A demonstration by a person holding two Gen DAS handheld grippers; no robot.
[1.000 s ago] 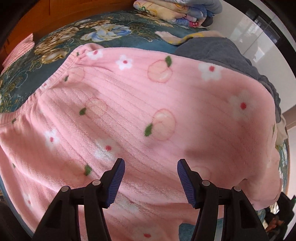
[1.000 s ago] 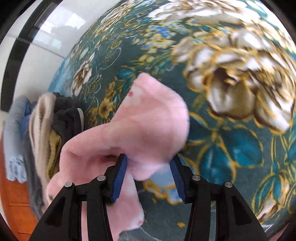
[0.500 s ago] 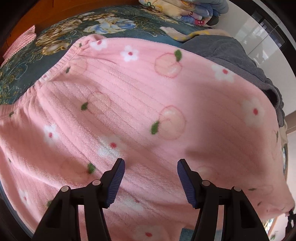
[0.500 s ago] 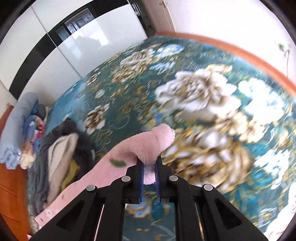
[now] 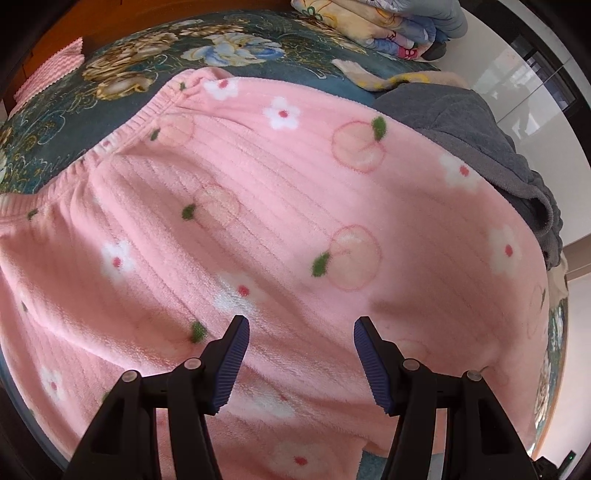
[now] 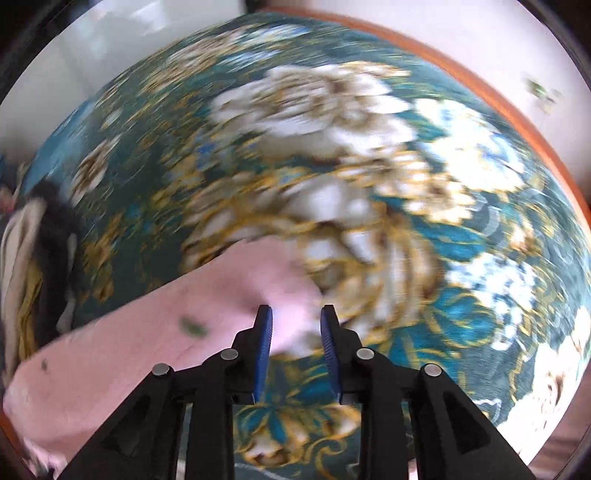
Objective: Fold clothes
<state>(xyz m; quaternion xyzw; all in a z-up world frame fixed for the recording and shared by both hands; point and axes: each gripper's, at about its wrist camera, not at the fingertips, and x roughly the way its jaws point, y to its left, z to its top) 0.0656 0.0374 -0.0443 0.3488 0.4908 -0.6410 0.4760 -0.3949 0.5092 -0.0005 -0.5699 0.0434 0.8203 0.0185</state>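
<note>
Pink fleece trousers [image 5: 280, 229] printed with peaches and white flowers lie spread across a bed [image 5: 110, 85] covered in a teal floral blanket; the left gripper [image 5: 298, 360] hovers above the fabric with its jaws wide apart, holding nothing. In the blurred right wrist view, the right gripper [image 6: 296, 345] has its jaws parted, having just been opening; the end of a pink trouser leg [image 6: 207, 314] lies in the gap, but the pads do not press on it. A grey garment [image 5: 480, 147] lies beside the trousers; folded bedding [image 5: 388, 26] is stacked beyond.
</note>
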